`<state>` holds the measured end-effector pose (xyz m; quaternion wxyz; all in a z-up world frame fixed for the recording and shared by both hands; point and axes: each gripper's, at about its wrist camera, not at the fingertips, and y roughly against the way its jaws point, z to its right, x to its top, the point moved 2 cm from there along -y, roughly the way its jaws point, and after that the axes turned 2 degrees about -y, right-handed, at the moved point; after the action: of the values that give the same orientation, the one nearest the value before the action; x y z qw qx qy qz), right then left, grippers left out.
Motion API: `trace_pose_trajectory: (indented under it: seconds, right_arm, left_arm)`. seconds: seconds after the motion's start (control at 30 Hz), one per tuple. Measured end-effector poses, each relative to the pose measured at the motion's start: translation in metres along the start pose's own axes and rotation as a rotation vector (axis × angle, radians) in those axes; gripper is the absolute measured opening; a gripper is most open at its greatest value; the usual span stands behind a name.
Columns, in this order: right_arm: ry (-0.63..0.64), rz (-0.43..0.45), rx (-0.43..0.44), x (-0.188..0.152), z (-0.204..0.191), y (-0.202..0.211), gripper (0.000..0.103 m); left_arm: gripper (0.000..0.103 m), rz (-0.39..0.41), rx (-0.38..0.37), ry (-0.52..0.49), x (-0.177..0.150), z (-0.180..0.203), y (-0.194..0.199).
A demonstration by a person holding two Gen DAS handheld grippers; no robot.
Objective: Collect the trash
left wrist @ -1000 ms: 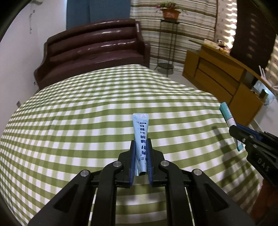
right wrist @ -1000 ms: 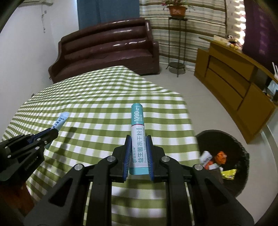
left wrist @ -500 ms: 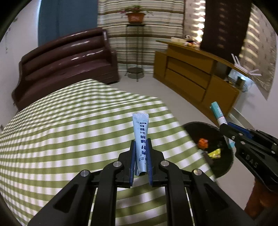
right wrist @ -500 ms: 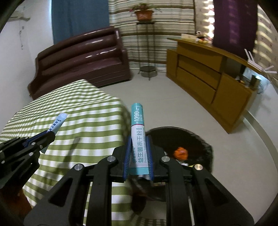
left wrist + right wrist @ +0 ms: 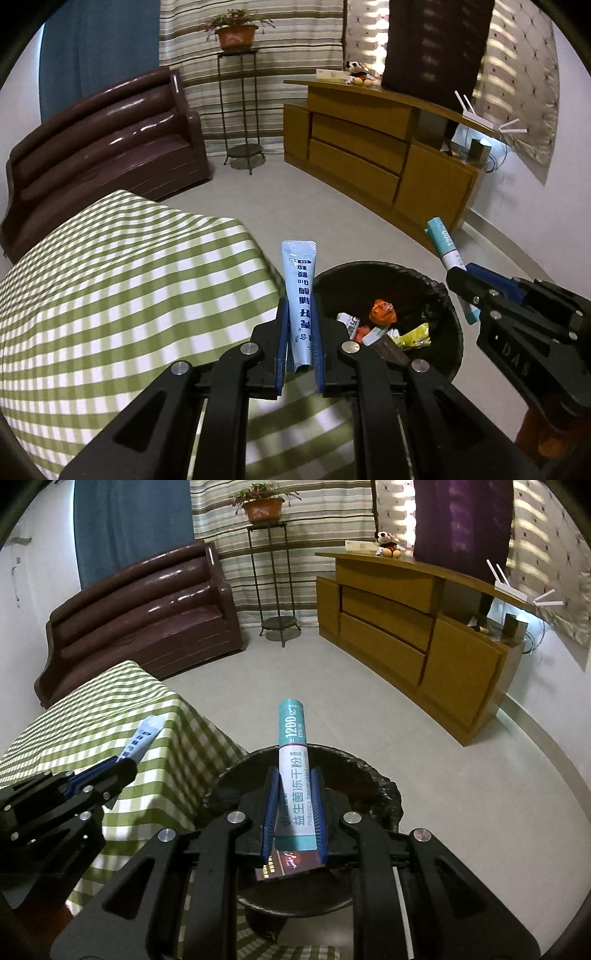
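My left gripper (image 5: 299, 306) is shut on a light blue sachet (image 5: 298, 269), held over the edge of the green checked table (image 5: 110, 280), just left of the black trash bin (image 5: 448, 295). The bin holds several wrappers (image 5: 382, 312). My right gripper (image 5: 293, 786) is shut on a teal and white sachet (image 5: 292, 746) and hangs directly above the bin (image 5: 384, 786). The right gripper also shows in the left wrist view (image 5: 461, 282), over the bin's right rim. The left gripper shows in the right wrist view (image 5: 125, 766), with its sachet (image 5: 142, 736).
A brown sofa (image 5: 103, 147) stands behind the table. A wooden sideboard (image 5: 369, 147) runs along the right wall. A metal plant stand (image 5: 240, 110) is between them. Grey floor (image 5: 369, 709) surrounds the bin.
Both grippers have swung right from over the table towards the bin. The right gripper now sits above the bin and the left one beside it. Both sachets stay gripped.
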<state>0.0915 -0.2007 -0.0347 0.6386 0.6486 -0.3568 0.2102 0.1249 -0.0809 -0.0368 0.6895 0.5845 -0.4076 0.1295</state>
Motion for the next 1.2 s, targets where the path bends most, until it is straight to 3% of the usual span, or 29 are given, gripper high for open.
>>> trace_pose_trajectory:
  seconds: [0.47, 0.57, 0.7, 1.07, 1.2]
  right_arm:
    - [-0.041, -0.035, -0.003, -0.003, 0.020, -0.025, 0.020]
    - [-0.046, -0.040, -0.004, -0.004, 0.023, -0.028, 0.020]
    - [-0.056, -0.036, -0.007, -0.005, 0.026, -0.028, 0.024]
    - [-0.067, -0.025, -0.016, -0.006, 0.031, -0.024, 0.029]
    - [-0.068, -0.016, -0.024, -0.005, 0.032, -0.020, 0.042]
  left_arm:
    - [0.013, -0.066, 0.009, -0.041, 0.005, 0.021, -0.039]
    - [0.018, -0.074, 0.013, -0.039, 0.007, 0.022, -0.042]
    - [0.034, -0.069, 0.022, -0.039, 0.008, 0.024, -0.042]
    - [0.043, -0.064, 0.026, -0.036, 0.008, 0.022, -0.041]
    - [0.044, -0.063, 0.027, -0.036, 0.008, 0.022, -0.041]
